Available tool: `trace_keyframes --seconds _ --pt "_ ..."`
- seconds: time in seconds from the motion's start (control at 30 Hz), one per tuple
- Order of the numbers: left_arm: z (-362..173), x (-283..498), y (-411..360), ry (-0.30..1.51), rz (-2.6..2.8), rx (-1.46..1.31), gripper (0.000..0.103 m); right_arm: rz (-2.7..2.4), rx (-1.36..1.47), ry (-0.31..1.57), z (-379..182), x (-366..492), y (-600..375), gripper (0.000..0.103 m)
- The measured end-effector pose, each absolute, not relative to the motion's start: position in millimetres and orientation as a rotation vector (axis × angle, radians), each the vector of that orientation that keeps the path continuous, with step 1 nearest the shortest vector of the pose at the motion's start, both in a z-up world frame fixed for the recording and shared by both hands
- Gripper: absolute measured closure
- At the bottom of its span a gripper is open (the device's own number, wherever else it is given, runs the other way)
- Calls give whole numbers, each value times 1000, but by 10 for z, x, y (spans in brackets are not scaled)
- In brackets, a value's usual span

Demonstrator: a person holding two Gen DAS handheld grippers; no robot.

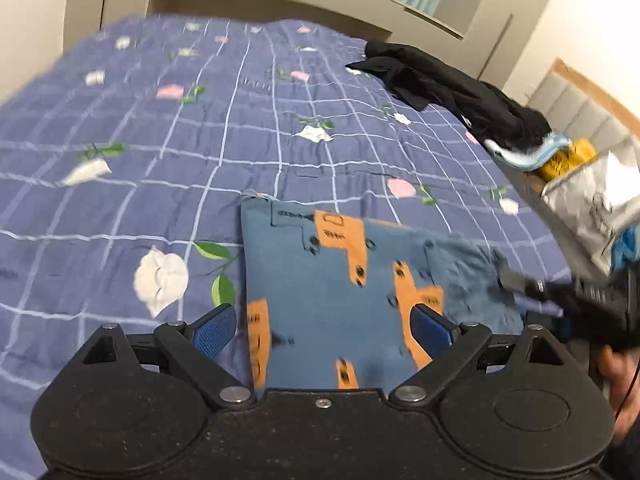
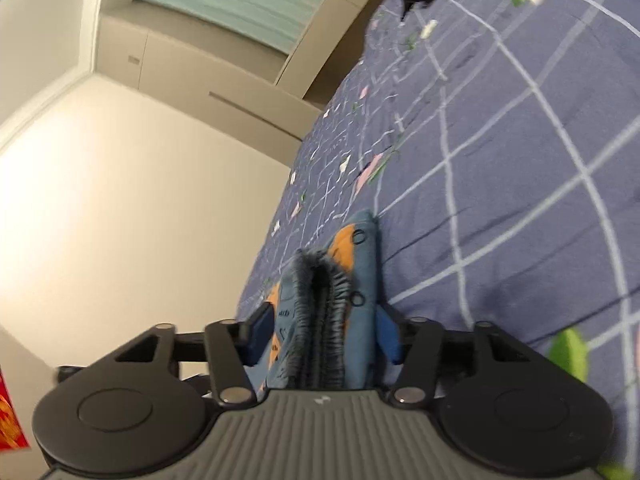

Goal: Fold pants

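The pants (image 1: 340, 280) are blue with orange shapes and lie folded into a small rectangle on the bed. My left gripper (image 1: 324, 328) is open just above their near edge, one blue finger (image 1: 214, 330) off the left side and the other over the cloth. My right gripper (image 2: 326, 336) stands around the gathered waistband (image 2: 320, 312) at the right end of the pants; the cloth fills the gap between its jaws. It also shows in the left wrist view (image 1: 568, 292), blurred, at the pants' right edge.
The bed has a blue quilt (image 1: 200, 140) with white grid lines and flowers. A pile of black clothes (image 1: 448, 96) lies at the far right of the bed. A silver bag (image 1: 592, 196) and yellow items are at the right edge. Cabinets stand behind the bed.
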State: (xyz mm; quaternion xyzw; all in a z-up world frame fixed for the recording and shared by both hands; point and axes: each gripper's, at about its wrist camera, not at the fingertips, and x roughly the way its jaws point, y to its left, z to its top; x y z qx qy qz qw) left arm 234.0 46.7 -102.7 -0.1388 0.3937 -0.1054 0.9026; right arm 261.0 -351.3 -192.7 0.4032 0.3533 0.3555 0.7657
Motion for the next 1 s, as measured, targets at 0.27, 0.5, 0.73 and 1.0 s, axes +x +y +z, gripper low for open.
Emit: trace_keyframes --seconds 0.27,0.5,0.73,1.0 --pt "-1362 2637 913 937 -284 -529 12 792 853 771 -1924 2641 -3466 47" --pt "-1602 2722 1069 949 -415 -706 12 802 839 772 -1894 2716 -3378 45" --pt "-1672 2893 880 940 -488 -672 21 791 801 819 -1857 2825 -3249 54" --pt "-1727 2813 997 925 -453 -662 69 773 769 853 -1838 2862 -3185 72"
